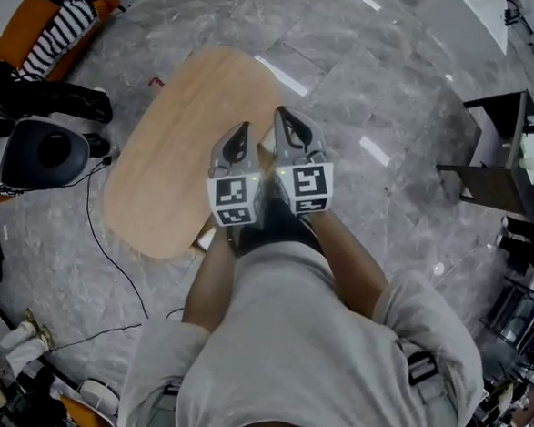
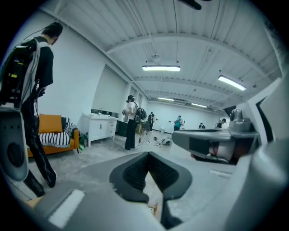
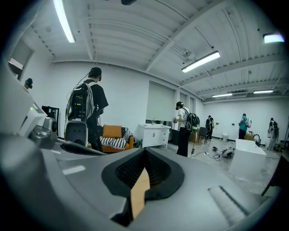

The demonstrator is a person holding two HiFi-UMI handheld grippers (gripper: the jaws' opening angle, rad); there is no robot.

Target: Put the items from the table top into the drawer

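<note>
An oval wooden table point(image 1: 176, 147) stands on the grey marble floor below me. Both grippers are held up side by side above its near right edge, pointing away from me. My left gripper point(image 1: 243, 131) has its jaws together at the tips, with nothing between them. My right gripper point(image 1: 284, 116) is also shut and holds nothing. In the left gripper view the left gripper point(image 2: 148, 154) looks out level across the room, as does the right gripper point(image 3: 145, 150) in its own view. A pale piece point(image 1: 205, 239) shows under the table's near edge; I cannot tell what it is.
A grey round machine point(image 1: 41, 153) and a black cable point(image 1: 109, 256) lie left of the table. A dark side table point(image 1: 498, 174) stands at the right. Several people stand about the room, one with a backpack point(image 3: 88, 108). Farther off are an orange sofa point(image 2: 50, 131) and a white cabinet point(image 2: 100, 127).
</note>
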